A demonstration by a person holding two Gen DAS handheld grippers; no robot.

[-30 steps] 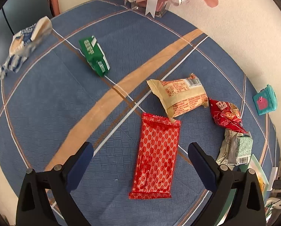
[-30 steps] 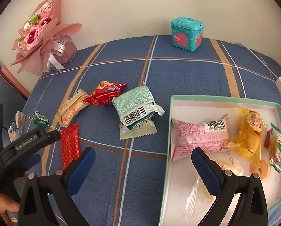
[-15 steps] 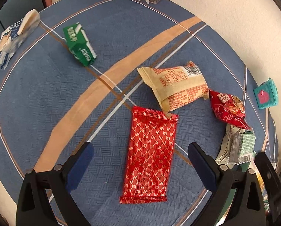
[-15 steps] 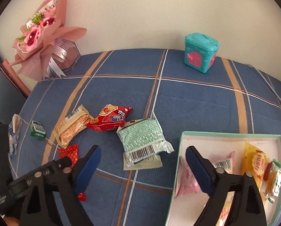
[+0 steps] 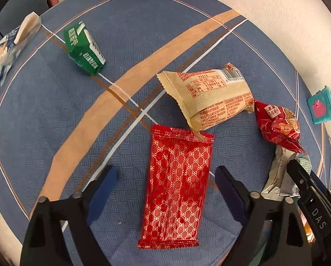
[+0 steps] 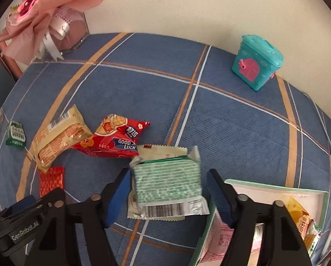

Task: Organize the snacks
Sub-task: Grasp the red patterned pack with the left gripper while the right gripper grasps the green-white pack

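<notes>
Left gripper [image 5: 165, 190] jaws spread, flat red patterned packet [image 5: 176, 188] on cloth between them, untouched, right gripper [image 6: 168, 194] jaws spread, green striped packet [image 6: 167, 182] between them, snack tray [image 6: 276, 190] beside right jaw

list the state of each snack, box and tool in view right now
left tool: open, straddling the flat red patterned wrapper
right tool: open, around the green striped foil packet
beige snack pack: sealed, lying flat
red crinkled snack bag: sealed, puffy
green carton: closed, on its side
teal toy box: upright, shut
</notes>
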